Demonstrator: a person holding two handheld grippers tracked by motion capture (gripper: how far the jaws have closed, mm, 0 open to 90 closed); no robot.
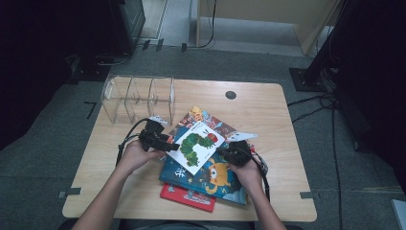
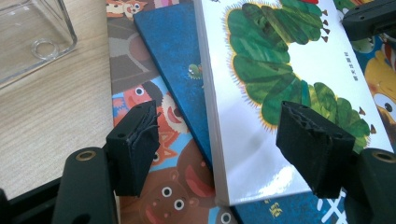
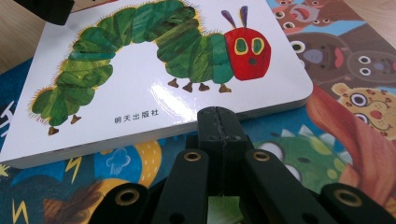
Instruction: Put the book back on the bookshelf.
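A white board book with a green caterpillar (image 1: pixel 197 145) lies on top of a skewed pile of picture books. My left gripper (image 1: pixel 173 145) is open at the book's left side. In the left gripper view its jaws (image 2: pixel 219 116) straddle the near corner of the white book (image 2: pixel 289 56), one pad above the cover, the other over the animal book (image 2: pixel 140 93); neither presses. My right gripper (image 1: pixel 225 151) is shut and holds nothing. Its tips (image 3: pixel 218 119) rest against the near edge of the white book (image 3: pixel 140 93).
Under the white book lie a blue book (image 1: pixel 210 179), a red book (image 1: pixel 187 195) and the animal-cover book (image 1: pixel 210 120). A clear plastic divider box (image 1: pixel 139 98) stands at the back left of the wooden table (image 1: pixel 268 115), close behind my left hand.
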